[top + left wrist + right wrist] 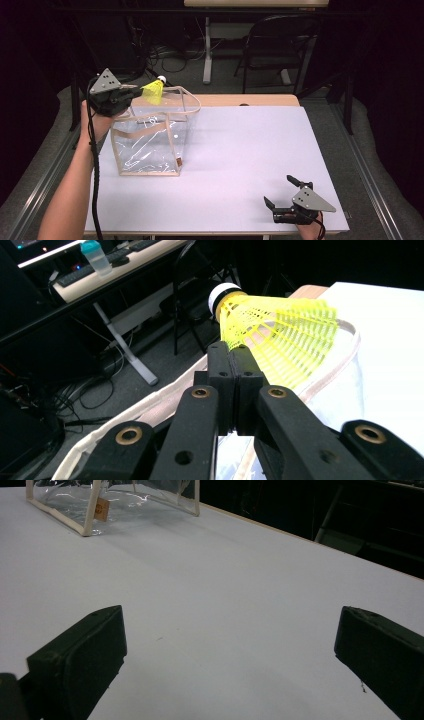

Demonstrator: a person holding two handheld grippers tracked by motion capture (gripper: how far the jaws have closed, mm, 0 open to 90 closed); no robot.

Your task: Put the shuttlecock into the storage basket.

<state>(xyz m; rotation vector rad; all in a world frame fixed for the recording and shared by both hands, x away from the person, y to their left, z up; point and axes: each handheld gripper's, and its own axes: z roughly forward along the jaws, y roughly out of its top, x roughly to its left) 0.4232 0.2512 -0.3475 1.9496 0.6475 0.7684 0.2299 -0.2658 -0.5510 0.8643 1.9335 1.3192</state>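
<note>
The shuttlecock (154, 90) sits in the upper left of the high view, a bright yellow cone of open plastic mesh ending in a rounded white cork tip with a dark band. The left gripper (134, 90) is clenched on the edge of its skirt, holding it above the open mouth of the clear bag (150, 142), near the bag's far rim. The bag is a boxy tote of glossy transparent film, creased and catching white glints, its edges and two looping handles trimmed in beige fabric tape; a small brown tag hangs at its lower right corner. It stands upright on the smooth, matte white table (240, 165), left of centre.

The left gripper view brings the shuttlecock (280, 335) close, in the upper middle of the frame: the lattice of ribs and cross-threads is plain, and the two black jaws meet flat on the skirt's lower edge, with the beige bag trim (150, 410) curving beneath them.

In the lower right of the high view, the right gripper (281, 191) rests at the table's near edge, released, its black jaws spread wide with nothing between them. The right gripper view looks low across the bare tabletop (225, 605) and shows the blocky, matte jaw pads at the bottom corners, and the bag's base (95, 510) with its tag in the upper left.
</note>
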